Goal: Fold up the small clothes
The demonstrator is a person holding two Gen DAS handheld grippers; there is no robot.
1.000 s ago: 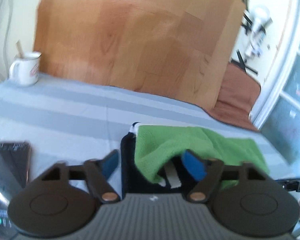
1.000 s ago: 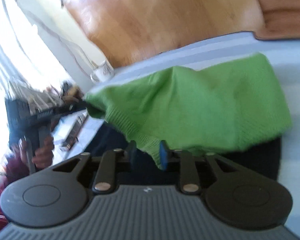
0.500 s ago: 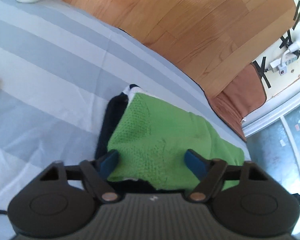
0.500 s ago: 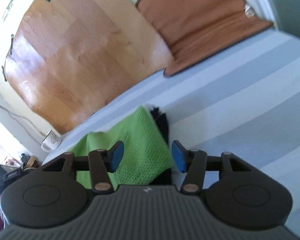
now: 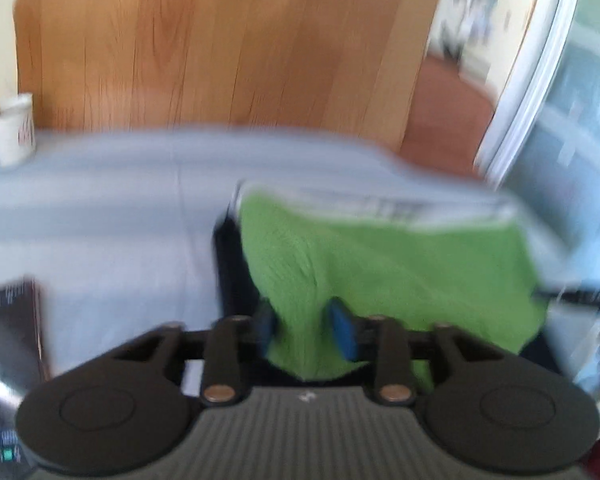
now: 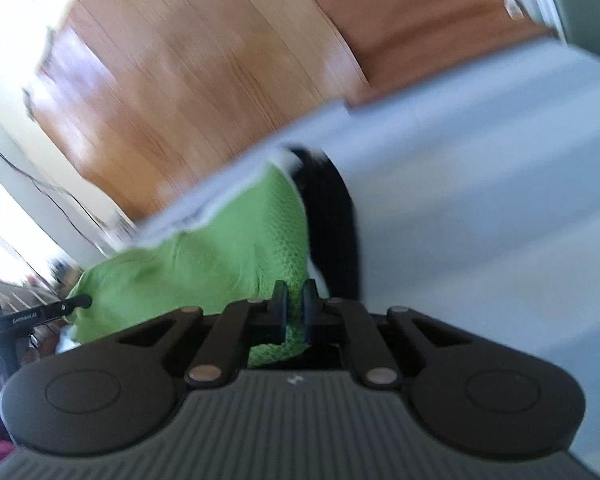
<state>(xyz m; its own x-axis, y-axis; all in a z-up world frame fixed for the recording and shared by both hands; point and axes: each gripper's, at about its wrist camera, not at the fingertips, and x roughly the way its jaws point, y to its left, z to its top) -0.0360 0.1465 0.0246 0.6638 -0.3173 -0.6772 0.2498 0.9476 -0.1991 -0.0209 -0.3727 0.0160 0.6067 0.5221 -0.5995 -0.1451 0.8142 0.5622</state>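
Both views are blurred, yet the main facts read clearly: a green cloth (image 5: pixel 388 276) lies on a dark garment (image 5: pixel 232 264), and both sit on a bench (image 5: pixel 100 208) covered in grey-and-white stripes. In the left wrist view the left gripper (image 5: pixel 306 330) has its blue pads (image 5: pixel 342 334) closed in on a raised fold at the cloth's near edge, pinching it. In the right wrist view the right gripper (image 6: pixel 294 314) has its jaws pressed nearly together on the near corner of the green cloth (image 6: pixel 228 256), a strip of green showing between them, with the dark garment (image 6: pixel 332 224) just to its right. A white mug (image 5: pixel 10 136) with a stick in it stands at the far left of the bench, well apart from the clothes. A dark flat object (image 5: pixel 12 328) lies at the near left edge. Wooden floor (image 5: pixel 220 48) runs beyond the bench
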